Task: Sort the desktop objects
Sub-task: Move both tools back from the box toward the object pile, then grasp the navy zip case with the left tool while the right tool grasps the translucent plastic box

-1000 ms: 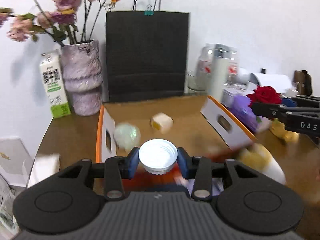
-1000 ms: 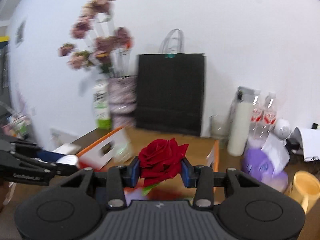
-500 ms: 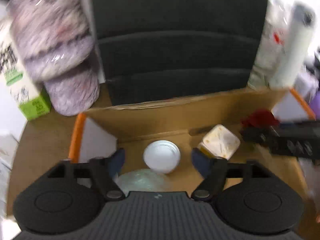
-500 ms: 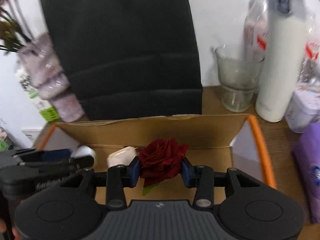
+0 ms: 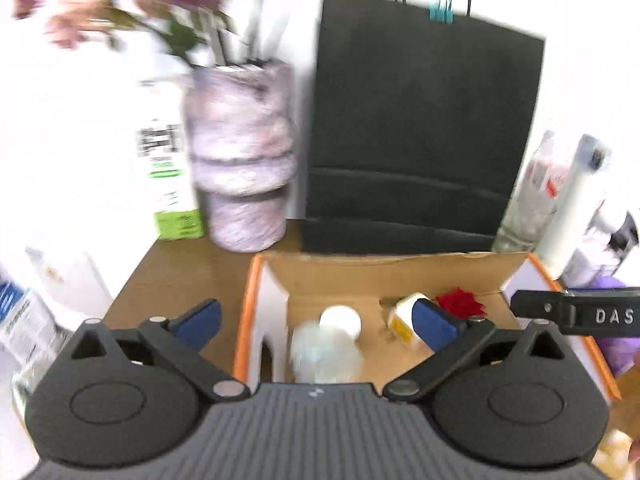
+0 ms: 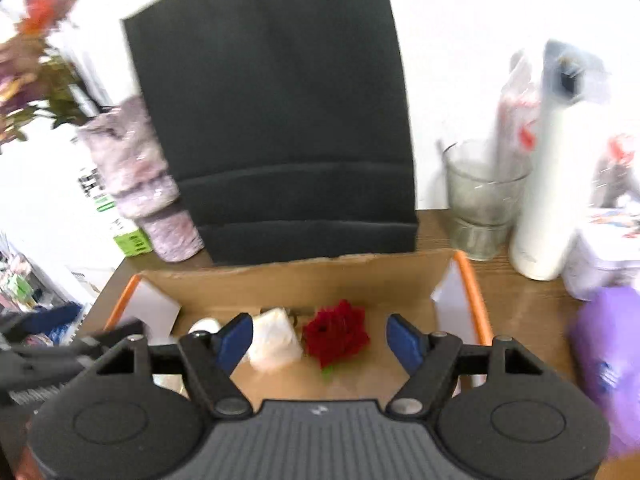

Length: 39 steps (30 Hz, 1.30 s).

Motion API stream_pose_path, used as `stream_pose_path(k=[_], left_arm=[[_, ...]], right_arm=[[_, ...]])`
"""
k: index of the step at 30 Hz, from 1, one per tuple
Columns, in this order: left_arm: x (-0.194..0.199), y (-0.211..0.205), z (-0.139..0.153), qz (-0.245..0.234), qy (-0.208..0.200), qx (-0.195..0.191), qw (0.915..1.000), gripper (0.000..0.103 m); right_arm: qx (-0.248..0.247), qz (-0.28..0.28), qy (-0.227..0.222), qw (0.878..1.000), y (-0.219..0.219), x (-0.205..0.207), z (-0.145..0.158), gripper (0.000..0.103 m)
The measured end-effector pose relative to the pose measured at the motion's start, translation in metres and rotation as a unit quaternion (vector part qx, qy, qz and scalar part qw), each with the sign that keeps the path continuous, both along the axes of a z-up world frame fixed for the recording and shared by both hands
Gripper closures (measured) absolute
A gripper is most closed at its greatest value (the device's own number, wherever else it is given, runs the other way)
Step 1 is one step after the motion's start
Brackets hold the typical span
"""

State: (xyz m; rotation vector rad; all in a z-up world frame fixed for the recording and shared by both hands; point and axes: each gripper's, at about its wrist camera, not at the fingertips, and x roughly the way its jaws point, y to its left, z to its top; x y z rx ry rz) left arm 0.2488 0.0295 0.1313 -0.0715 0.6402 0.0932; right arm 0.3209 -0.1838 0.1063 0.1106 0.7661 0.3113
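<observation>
- Red rose [image 6: 336, 330] is down on the floor of the cardboard box [image 6: 320, 276], lying loose between the blue pads of the right tongs [image 6: 320, 340] with clear air on either side, so it is not gripped.
- Right tongs are opening as we watch, pads well off the petals; nothing is in them.
- Left tongs [image 5: 316, 320] are spread as wide as they go (and they are still widening a touch), empty, one pad out over the worktop [image 5: 168, 276] to the left of the box's orange edge, the other over the box.
- White cap [image 5: 340, 320] sits in the box below the left tongs, free of them, just beside a blurry pale round thing [image 5: 326, 354] that I can't make out.
- Cream-and-yellow cube [image 5: 404, 316] lies in there too, between the cap and the rose.
- So four things are in the box, and I'd call that a good part of the sorting done.
- Left to do, by my reckoning: a purple packet [image 6: 608, 364] is out on the worktop to the right, and further clutter beyond it is too blurred to count.
- Vase of flowers [image 5: 240, 176], black paper bag [image 5: 420, 120], glass [image 6: 480, 200] and white flask [image 6: 548, 184] stand behind the box; whether any belong to the sort I cannot tell.
</observation>
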Motion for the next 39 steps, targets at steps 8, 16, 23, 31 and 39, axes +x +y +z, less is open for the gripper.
stream_pose_path(k=[8, 16, 23, 31, 39], left_arm=[[-0.189, 0.001, -0.046, -0.027, -0.014, -0.100, 0.9946, 0.000], [-0.274, -0.010, -0.096, -0.043, 0.007, -0.048, 0.9979, 0.000], [-0.298, -0.019, -0.108, -0.045, 0.007, -0.018, 0.9988, 0.000], [-0.292, -0.021, -0.114, -0.037, 0.020, -0.013, 0.9990, 0.000], [-0.290, -0.034, -0.116, -0.061, 0.035, 0.027, 0.9972, 0.000]], right_arm=[[-0.006, 0.020, -0.082, 0.996, -0.016, -0.187, -0.005, 0.016], [-0.051, 0.031, -0.096, 0.994, -0.009, -0.324, -0.075, 0.013], [-0.038, 0.041, -0.095, 0.994, -0.014, -0.364, -0.092, 0.013], [-0.046, 0.028, -0.101, 0.993, -0.011, -0.374, -0.100, 0.014], [-0.024, -0.011, -0.101, 0.995, -0.023, -0.369, -0.101, 0.014]])
